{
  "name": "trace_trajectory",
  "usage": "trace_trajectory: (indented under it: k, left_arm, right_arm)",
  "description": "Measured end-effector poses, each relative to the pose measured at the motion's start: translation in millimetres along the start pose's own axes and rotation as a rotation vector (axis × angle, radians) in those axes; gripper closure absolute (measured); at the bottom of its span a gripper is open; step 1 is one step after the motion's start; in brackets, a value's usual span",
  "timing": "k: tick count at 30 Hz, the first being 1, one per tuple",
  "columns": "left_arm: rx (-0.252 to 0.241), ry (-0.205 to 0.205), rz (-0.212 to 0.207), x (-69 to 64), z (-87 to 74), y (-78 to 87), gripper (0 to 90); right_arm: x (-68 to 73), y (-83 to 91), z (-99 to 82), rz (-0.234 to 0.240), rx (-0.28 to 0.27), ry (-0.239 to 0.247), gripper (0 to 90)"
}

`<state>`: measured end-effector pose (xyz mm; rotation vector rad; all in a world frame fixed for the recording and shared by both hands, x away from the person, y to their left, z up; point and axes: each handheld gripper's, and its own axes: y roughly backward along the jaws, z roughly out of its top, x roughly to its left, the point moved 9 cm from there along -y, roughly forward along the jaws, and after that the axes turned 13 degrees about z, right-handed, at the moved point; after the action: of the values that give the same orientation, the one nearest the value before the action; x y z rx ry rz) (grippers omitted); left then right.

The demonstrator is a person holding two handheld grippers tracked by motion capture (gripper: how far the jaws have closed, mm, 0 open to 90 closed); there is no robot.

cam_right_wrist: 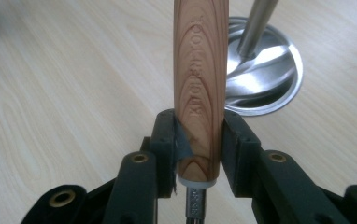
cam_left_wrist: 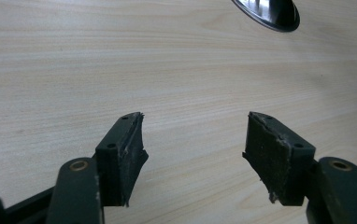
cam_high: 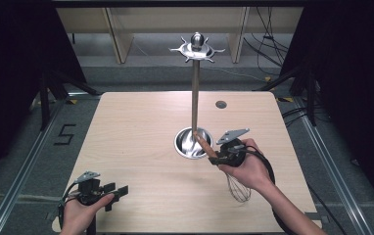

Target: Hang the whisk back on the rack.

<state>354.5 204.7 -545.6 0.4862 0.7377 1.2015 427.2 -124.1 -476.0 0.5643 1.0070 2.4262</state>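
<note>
My right gripper (cam_right_wrist: 199,140) clamped the whisk (cam_right_wrist: 200,84) by its wooden handle beside the stand (cam_high: 194,142); my left gripper (cam_left_wrist: 193,154) idled open. Hanging it wanted a steady lift toward the top hooks (cam_high: 197,49).

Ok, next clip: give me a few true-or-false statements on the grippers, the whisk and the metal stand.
1. The right gripper is clamped on the whisk by its wooden handle. True.
2. The left gripper holds a spoon. False: its jaws are open with nothing between them.
3. The whisk hangs from the utensil stand. False: the right gripper holds it beside the stand's base.
4. The stand's hooks are all bare. True.
</note>
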Motion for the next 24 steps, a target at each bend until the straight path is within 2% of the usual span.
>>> trace_trajectory:
  k: [1, 2, 3, 4, 5, 6, 7, 8, 9, 13, 16, 21, 22, 23, 24]
  left_arm:
    - [0.009, -0.011, 0.001, 1.1, -0.9, 0.4, 36.3]
    - [0.002, 0.002, -0.001, 0.2, -0.2, -0.1, 36.3]
    - [0.002, 0.001, 0.000, 0.2, -0.1, -0.1, 36.3]
    - [0.002, 0.001, 0.000, 0.2, -0.1, -0.1, 36.3]
    - [0.002, 0.001, 0.000, 0.3, -0.1, 0.0, 36.3]
    - [0.002, 0.002, 0.000, 0.2, -0.1, -0.1, 36.3]
    - [0.002, 0.001, 0.000, 0.2, -0.2, 0.0, 36.3]
    - [0.002, 0.001, 0.000, 0.2, -0.2, 0.0, 36.3]
    - [0.004, 0.002, 0.004, 0.4, -0.2, 0.4, 36.3]
    - [0.002, 0.000, 0.005, 0.7, -0.1, 0.6, 36.3]
    - [0.000, 0.000, 0.006, 0.8, 0.1, 0.6, 36.3]
    - [0.000, 0.000, 0.007, 1.0, 0.1, 0.6, 36.3]
    - [0.000, -0.001, 0.007, 0.9, 0.1, 0.6, 36.4]
    - [0.000, 0.000, 0.007, 0.9, 0.1, 0.6, 36.3]
    - [0.001, 0.000, 0.007, 0.8, 0.1, 0.5, 36.4]
  right_arm:
    - [-1.8, 2.7, 1.0, 0.011, -0.023, 0.017, 69.6]
    - [-2.5, 5.2, 1.2, 0.007, -0.043, 0.010, 69.6]
    - [-5.6, 6.4, 3.1, 0.006, -0.070, 0.046, 69.5]
    - [-6.6, 9.2, 2.9, -0.001, -0.084, 0.033, 69.5]
    - [-5.8, 13.1, 0.8, -0.001, -0.083, -0.004, 69.5]
    - [-8.9, 13.5, 2.6, -0.029, -0.125, -0.001, 69.6]
    - [-7.6, 18.3, 0.1, -0.016, -0.104, -0.014, 69.6]
    - [-9.5, 19.4, 0.7, -0.023, -0.127, -0.005, 69.6]
    - [-9.5, 20.8, -0.2, -0.023, -0.137, -0.017, 69.6]
    - [-14.5, 26.4, -0.2, -0.033, -0.191, -0.017, 69.6]
    - [-14.8, 29.9, -0.2, -0.029, -0.214, -0.030, 69.6]
    - [-17.6, 35.0, 1.8, -0.036, -0.251, -0.018, 69.6]
    - [-16.3, 34.5, 2.5, -0.032, -0.266, -0.032, 69.6]
    - [-18.6, 36.3, 2.8, -0.044, -0.264, -0.010, 69.6]
    - [-18.7, 35.9, 3.0, -0.036, -0.266, -0.007, 69.6]
